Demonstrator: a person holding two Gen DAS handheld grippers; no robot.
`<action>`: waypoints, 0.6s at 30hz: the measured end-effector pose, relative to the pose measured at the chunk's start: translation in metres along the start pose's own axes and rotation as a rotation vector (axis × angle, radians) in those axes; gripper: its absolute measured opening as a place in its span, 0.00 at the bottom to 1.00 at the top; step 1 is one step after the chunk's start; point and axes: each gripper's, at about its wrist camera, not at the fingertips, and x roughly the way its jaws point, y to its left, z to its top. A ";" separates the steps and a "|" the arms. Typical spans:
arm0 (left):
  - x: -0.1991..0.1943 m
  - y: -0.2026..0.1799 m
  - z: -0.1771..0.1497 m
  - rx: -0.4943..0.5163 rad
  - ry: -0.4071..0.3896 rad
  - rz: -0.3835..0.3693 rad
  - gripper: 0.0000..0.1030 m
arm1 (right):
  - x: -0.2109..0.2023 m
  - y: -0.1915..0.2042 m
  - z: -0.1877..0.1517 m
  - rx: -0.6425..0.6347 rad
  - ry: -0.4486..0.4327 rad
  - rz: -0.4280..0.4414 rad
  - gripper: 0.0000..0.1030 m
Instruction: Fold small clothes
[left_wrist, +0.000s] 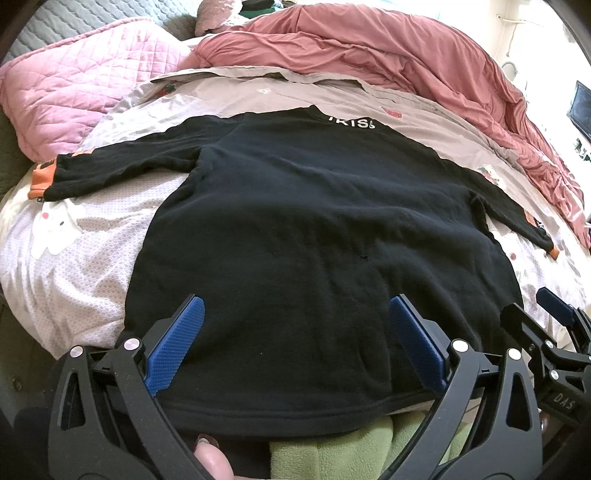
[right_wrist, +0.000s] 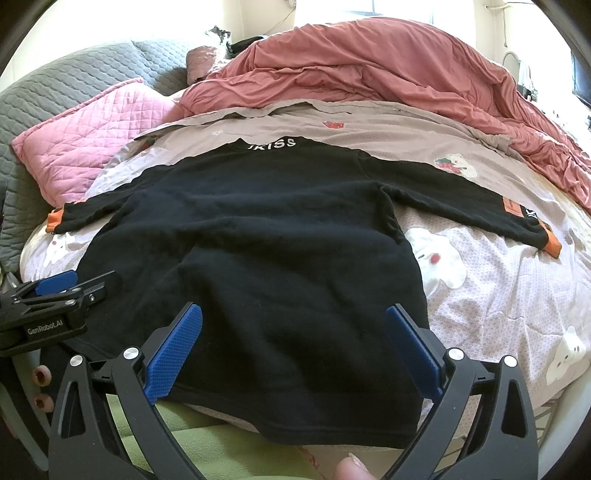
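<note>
A black sweatshirt lies spread flat on the bed, collar with white letters at the far end and hem nearest me. Both sleeves stretch sideways and end in orange cuffs. My left gripper is open, its blue pads standing wide over the hem's left part. My right gripper is open too, over the hem's right part, with nothing between its pads. Each gripper also shows at the edge of the other's view.
The bed has a pale printed sheet. A pink quilted pillow lies far left and a bunched red duvet far right. Green fleece lies under the hem at the near edge. A thumb shows at the bottom.
</note>
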 end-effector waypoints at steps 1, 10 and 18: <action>0.000 0.000 0.000 0.001 0.001 0.000 0.91 | 0.000 0.000 0.000 0.001 0.000 0.001 0.96; 0.003 -0.003 0.001 0.008 0.012 0.005 0.91 | 0.000 -0.004 0.004 0.016 0.001 0.006 0.96; 0.006 -0.012 0.010 0.025 0.009 0.034 0.91 | 0.002 -0.011 0.013 0.042 -0.022 0.003 0.96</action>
